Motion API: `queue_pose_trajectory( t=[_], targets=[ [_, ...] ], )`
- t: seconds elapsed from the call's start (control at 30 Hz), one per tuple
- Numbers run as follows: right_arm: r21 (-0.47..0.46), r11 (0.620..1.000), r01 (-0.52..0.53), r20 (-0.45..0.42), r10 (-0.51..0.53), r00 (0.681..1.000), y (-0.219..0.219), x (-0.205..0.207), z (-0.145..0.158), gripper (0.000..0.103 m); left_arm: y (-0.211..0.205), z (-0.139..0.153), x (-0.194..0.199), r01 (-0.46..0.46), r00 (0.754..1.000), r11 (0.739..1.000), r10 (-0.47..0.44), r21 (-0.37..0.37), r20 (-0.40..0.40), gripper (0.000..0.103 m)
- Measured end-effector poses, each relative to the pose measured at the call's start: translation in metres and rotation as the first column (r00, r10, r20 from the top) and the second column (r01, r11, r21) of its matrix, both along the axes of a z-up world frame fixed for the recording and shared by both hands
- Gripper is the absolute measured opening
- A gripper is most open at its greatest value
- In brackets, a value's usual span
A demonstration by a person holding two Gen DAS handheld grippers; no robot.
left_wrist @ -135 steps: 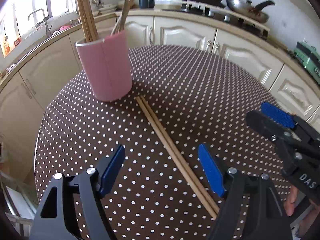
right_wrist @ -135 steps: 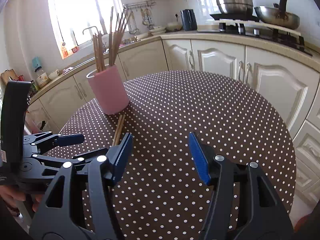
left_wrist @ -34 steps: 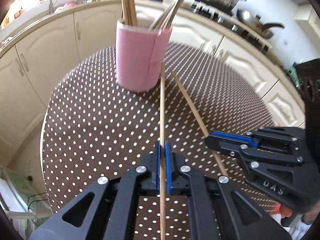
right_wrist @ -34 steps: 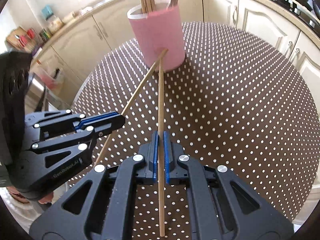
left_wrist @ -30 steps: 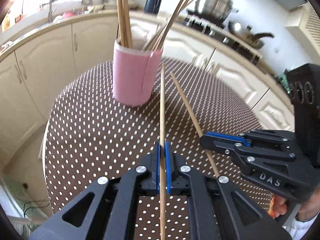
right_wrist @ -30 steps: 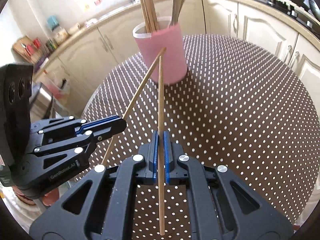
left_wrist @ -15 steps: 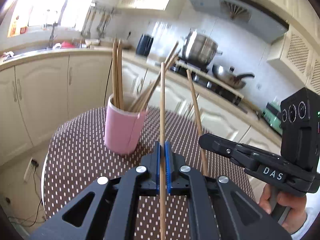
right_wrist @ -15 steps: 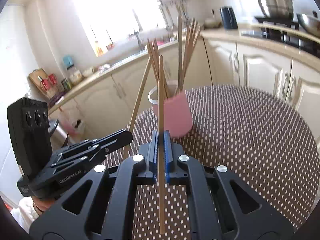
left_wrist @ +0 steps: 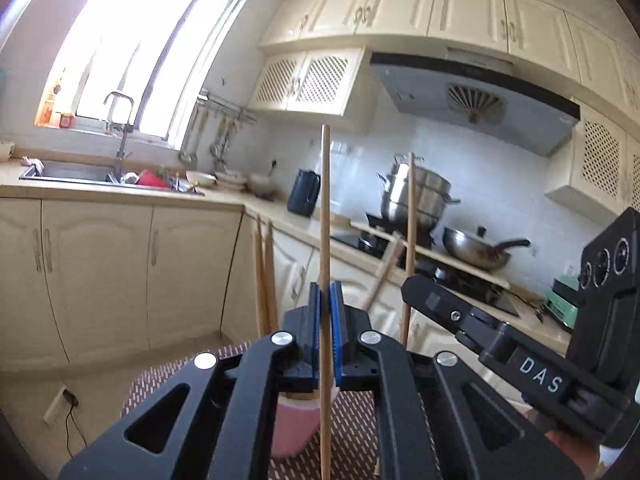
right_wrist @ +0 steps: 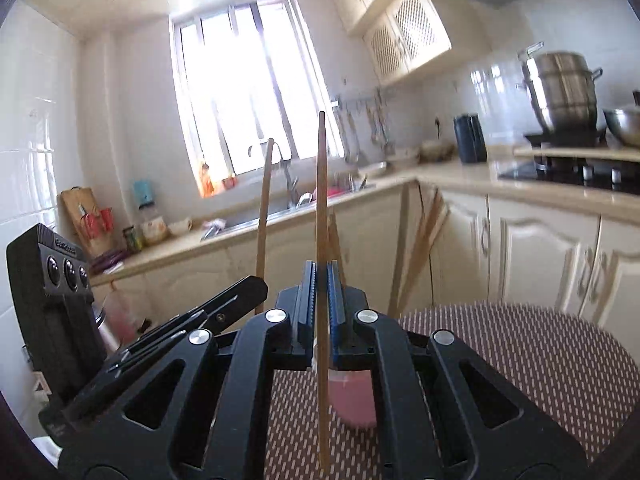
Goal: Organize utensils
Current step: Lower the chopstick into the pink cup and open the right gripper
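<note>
My left gripper (left_wrist: pixel 325 292) is shut on a wooden chopstick (left_wrist: pixel 325 208) that runs straight up the left wrist view. My right gripper (right_wrist: pixel 321 268) is shut on a second chopstick (right_wrist: pixel 321 184). The two are held side by side: the right gripper (left_wrist: pixel 408 282) and its stick (left_wrist: pixel 410 208) show at the right of the left wrist view. The left gripper (right_wrist: pixel 258 282) and its stick (right_wrist: pixel 264 208) show at the left of the right wrist view. The pink holder (right_wrist: pixel 354 400) (left_wrist: pixel 294 424) stands below and beyond, mostly hidden by the jaws, with several chopsticks (right_wrist: pixel 416 248) (left_wrist: pixel 264 272) in it.
The round table (right_wrist: pixel 520 352) has a brown dotted cloth. Cream cabinets (left_wrist: pixel 96 272) and a counter with a sink (left_wrist: pixel 68 172) curve behind it. A stove with a steel pot (left_wrist: pixel 416 196) and a wok (left_wrist: pixel 476 250) is at the right. A hand (left_wrist: pixel 560 440) holds the right gripper.
Both grippers have risen and tilted up from looking down at the table to nearly level. Each keeps its chopstick, now high above the pink holder instead of pointing at its side.
</note>
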State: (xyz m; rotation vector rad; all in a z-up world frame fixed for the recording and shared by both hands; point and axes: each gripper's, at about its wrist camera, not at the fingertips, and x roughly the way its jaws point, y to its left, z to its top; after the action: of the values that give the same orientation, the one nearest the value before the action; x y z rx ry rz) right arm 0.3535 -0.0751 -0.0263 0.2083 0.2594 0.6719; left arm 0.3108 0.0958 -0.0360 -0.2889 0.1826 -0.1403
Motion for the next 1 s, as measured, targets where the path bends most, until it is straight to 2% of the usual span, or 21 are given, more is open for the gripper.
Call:
queue_pose_trajectory(
  t=[0.2, 0.43, 1.0],
  targets=[
    [0.031, 0.999, 0.04, 0.073, -0.043, 0.996, 0.012, 0.023, 0.002, 0.006, 0.012, 0.005, 0.033, -0.026, 0.997, 0.999, 0.028, -0.027, 0.067, 0.005],
    [0.055, 0.996, 0.07, 0.125, -0.077, 0.989, 0.02, 0.037, -0.009, 0.006, 0.009, -0.007, 0.06, -0.056, 0.994, 0.998, 0.058, -0.023, 0.092, 0.005],
    [-0.01, 0.998, 0.06, 0.096, -0.059, 0.994, 0.023, 0.036, -0.038, 0.006, 0.01, -0.045, 0.069, -0.037, 0.999, 0.999, 0.037, 0.021, 0.006, 0.005]
  ],
)
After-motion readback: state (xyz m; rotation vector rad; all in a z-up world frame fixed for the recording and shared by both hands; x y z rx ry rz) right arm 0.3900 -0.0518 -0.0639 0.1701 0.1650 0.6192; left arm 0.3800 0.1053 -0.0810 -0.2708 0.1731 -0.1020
